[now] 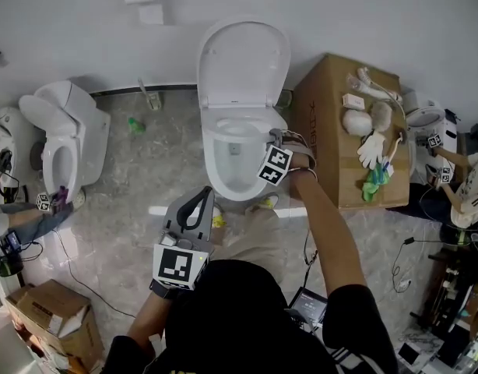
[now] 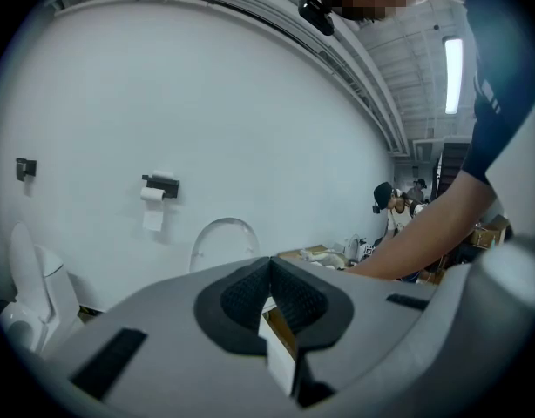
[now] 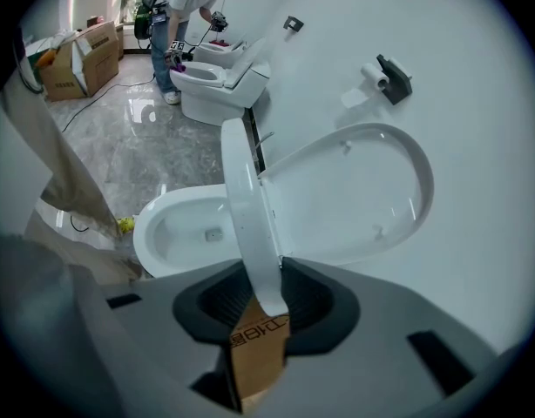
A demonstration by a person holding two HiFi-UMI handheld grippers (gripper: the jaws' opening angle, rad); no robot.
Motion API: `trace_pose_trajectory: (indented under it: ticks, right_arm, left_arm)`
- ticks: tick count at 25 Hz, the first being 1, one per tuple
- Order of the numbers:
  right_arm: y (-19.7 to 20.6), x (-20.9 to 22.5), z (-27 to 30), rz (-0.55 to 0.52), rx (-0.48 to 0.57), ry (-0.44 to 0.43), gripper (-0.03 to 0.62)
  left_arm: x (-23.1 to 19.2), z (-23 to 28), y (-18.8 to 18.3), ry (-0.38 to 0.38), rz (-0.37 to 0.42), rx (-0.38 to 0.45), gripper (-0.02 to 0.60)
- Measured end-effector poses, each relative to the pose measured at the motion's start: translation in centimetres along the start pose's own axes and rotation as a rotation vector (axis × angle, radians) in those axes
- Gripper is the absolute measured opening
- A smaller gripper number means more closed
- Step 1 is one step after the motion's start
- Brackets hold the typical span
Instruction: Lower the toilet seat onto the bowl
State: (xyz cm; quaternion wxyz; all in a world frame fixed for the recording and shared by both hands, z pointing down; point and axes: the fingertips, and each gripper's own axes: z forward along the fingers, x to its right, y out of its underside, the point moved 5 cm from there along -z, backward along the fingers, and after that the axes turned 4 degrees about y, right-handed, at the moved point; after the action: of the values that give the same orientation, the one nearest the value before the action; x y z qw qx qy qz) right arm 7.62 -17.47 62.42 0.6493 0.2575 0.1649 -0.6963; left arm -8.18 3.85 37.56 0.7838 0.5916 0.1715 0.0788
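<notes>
Head view shows one toilet bowl (image 1: pixel 212 171) in the middle, one brown box (image 1: pixel 328 131) just beside it, and one more toilet (image 1: pixel 64 135) at the left. The right gripper (image 3: pixel 266 303) squeezes the toilet seat (image 3: pixel 246 198), which stands up between bowl and lid (image 3: pixel 363 190). The left gripper (image 2: pixel 269 273) is closed with nothing in it.

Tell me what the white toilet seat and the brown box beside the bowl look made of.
The white toilet seat, clamped in the right gripper: likely hard moulded plastic, glossy, with smooth highlights along its thin rim. The brown box: cardboard, matt, with folded edges and a printed side.
</notes>
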Motion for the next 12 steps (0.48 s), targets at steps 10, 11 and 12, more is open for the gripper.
trace_pose_trajectory:
  ticks: [10,11,12]
  right_arm:
    - [0.4,-2.4,-0.2,-0.025,-0.02,-0.028,0.109]
    - [0.2,-2.7,-0.2,-0.026,-0.021,-0.034,0.109]
    - [0.0,-3.0,-0.1,-0.03,-0.019,-0.038,0.11]
  left_arm:
    - [-0.4,-0.6,0.8,-0.005,-0.017,-0.019,0.011]
    - [-0.4,-0.8,0.8,-0.007,-0.024,-0.013,0.011]
    - [-0.5,-0.9,0.8,-0.011,-0.028,-0.014,0.011]
